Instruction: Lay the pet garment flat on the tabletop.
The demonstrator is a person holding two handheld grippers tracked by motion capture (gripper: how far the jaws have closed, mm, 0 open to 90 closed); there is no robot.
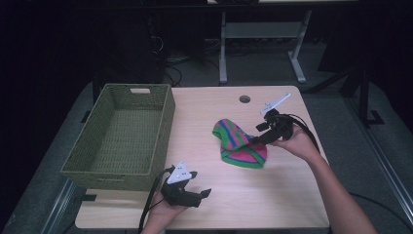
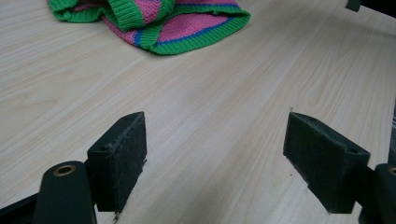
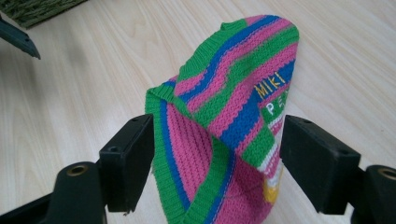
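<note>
My right tool (image 1: pixel 254 140) sits with its jaws spread on either side of the knitted striped hat (image 1: pixel 238 144), which lies crumpled right of centre on the worktop (image 1: pixel 272 195); I judge the hat light, soft and floppy, so it will sag and fold when lifted, and the thick ribbed green brim (image 3: pixel 161 154) looks the surest place to pinch. My left tool (image 1: pixel 207 193) rests low near the front edge, jaws spread with nothing between them; the high view shows the woven basket (image 1: pixel 122 134) at the left, while the right gripper view reveals yellow lettering (image 3: pixel 270 84) on the hat.
</note>
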